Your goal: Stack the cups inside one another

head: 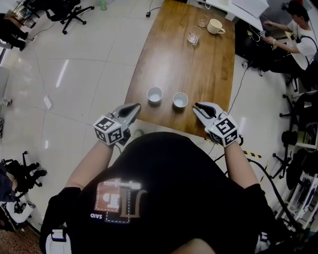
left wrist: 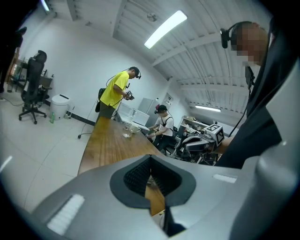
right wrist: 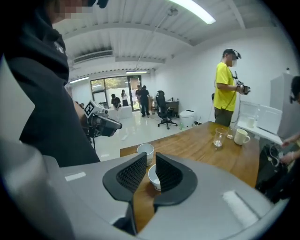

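Two small white cups stand side by side near the front edge of the wooden table: the left cup and the right cup. My left gripper hovers at the table's front left corner, just short of the left cup, its tips together and holding nothing. My right gripper is level with it, just right of the right cup. In the right gripper view a narrow gap between the jaws shows the right cup, with the left cup behind it. Neither cup is touched.
At the table's far end stand a cream mug and two glasses. A person sits at a desk to the right; another in a yellow shirt stands by the far end. An office chair stands on the floor at left.
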The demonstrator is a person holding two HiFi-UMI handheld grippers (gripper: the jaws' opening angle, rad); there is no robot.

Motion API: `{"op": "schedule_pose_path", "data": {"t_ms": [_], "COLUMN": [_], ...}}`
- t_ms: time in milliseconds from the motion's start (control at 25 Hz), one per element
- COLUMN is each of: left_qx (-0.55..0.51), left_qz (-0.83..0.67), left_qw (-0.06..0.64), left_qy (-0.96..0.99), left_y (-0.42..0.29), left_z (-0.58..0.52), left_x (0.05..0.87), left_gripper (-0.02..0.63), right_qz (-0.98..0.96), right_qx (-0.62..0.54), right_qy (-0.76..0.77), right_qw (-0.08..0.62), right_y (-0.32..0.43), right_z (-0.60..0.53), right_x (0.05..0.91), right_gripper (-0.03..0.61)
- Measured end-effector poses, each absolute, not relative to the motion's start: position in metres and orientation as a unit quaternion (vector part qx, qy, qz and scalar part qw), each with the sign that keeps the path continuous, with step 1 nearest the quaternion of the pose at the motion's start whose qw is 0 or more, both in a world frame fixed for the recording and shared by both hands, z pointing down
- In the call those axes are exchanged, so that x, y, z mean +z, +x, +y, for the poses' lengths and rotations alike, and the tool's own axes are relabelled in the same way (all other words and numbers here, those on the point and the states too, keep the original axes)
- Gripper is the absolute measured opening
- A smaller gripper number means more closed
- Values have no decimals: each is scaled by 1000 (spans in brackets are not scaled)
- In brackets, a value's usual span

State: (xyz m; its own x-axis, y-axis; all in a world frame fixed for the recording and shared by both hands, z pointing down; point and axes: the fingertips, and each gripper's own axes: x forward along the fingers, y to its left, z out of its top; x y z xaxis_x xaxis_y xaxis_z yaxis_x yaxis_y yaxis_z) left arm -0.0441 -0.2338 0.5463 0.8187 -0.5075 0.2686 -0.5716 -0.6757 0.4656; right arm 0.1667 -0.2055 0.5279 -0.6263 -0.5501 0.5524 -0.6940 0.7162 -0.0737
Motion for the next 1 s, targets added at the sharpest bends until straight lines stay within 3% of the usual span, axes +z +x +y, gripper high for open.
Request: {"op": "schedule_pose_path", "data": {"t_ms": [320, 600, 880, 1000], "left_qx": [40, 33, 34, 35], "left_qz": [-336, -360, -382, -383], "left_qw": [288, 302, 310, 311], "left_qy": [896, 882, 870, 869], "left_y": [-92, -131, -161, -165], "left_z": [-228, -218, -212, -210], "left_x": [555, 563, 568, 569], "left_gripper": [2, 2, 2, 2], "right_qz": [-893, -831, -790, -788], "right_qx": [11, -45, -67, -68], "right_qy": [196, 129, 91, 89], "right_qw": [406, 540, 603, 605], "right_y": [56, 12, -1, -3], "right_z": [-230, -250, -244, -243], "right_x": [564, 642, 680, 683], "right_gripper": [106, 115, 109, 62]}}
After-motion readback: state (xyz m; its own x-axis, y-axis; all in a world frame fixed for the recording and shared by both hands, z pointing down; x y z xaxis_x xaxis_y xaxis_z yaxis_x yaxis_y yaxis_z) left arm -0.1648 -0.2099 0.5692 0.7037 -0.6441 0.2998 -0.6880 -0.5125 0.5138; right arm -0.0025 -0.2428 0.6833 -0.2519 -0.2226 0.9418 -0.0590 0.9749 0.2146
